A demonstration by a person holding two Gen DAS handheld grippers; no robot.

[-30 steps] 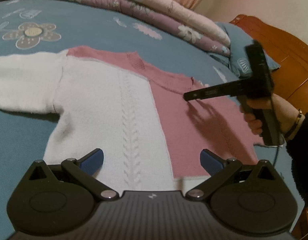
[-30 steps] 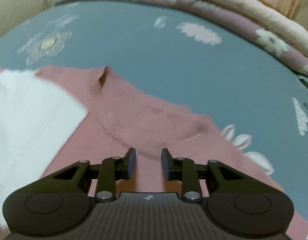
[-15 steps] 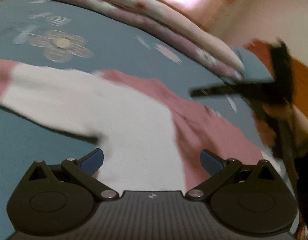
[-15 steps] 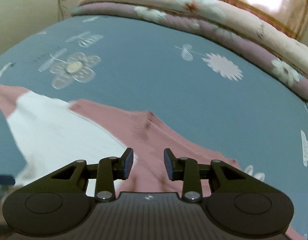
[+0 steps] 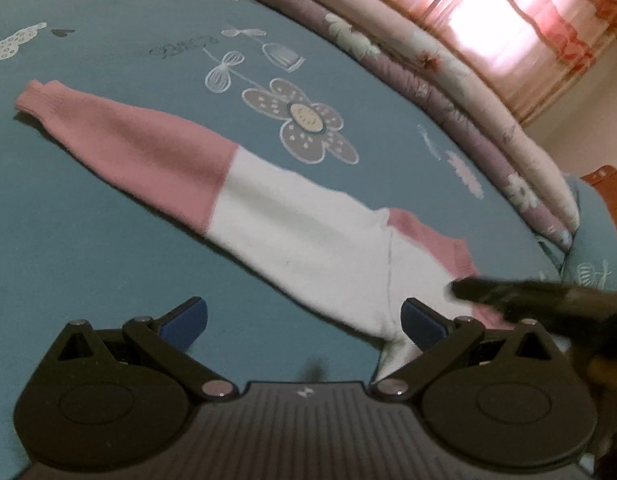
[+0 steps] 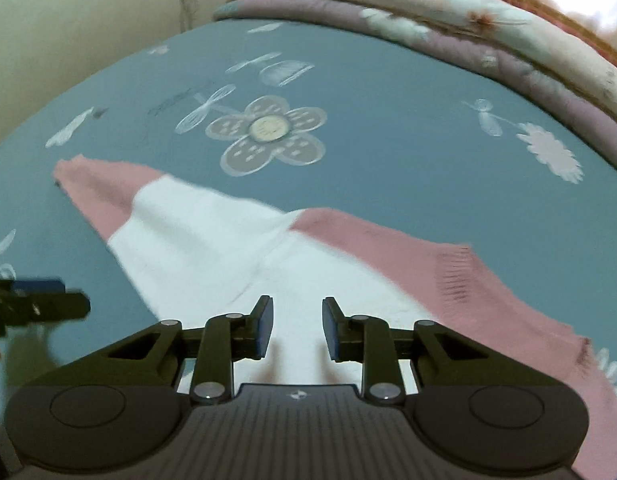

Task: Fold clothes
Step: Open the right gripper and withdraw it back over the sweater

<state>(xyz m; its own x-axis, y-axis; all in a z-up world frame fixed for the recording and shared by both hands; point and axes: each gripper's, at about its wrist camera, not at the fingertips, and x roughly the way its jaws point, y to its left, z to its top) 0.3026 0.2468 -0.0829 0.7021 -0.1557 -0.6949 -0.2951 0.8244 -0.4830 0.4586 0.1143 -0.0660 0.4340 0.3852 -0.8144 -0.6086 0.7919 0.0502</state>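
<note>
A pink and white sweater [image 5: 308, 232] lies flat on the bed, its sleeve stretched up and left to a pink cuff [image 5: 38, 98]. My left gripper [image 5: 304, 316] is open wide just above the bed, its right finger by the armpit, nothing between the pads. In the right wrist view the sweater [image 6: 212, 240] shows white sleeve and body with a pink shoulder and neckline [image 6: 448, 272]. My right gripper [image 6: 298, 328] hovers over the white body, jaws closing on a narrow gap with nothing between them. Each gripper shows blurred in the other's view: right gripper [image 5: 488, 290], left gripper [image 6: 64, 296].
The blue bedsheet [image 5: 108, 280] has printed flowers [image 6: 268, 132]. Folded floral quilts [image 5: 448, 92] are stacked along the far edge under a curtained window [image 5: 508, 20]. A wooden headboard [image 5: 608, 188] stands at the far right, a pale wall [image 6: 68, 20] at the left.
Both grippers have swung left along the sweater, from the pink chest and neckline to the sleeve and shoulder. The pink cuff has come into view. Neither gripper took hold of anything.
</note>
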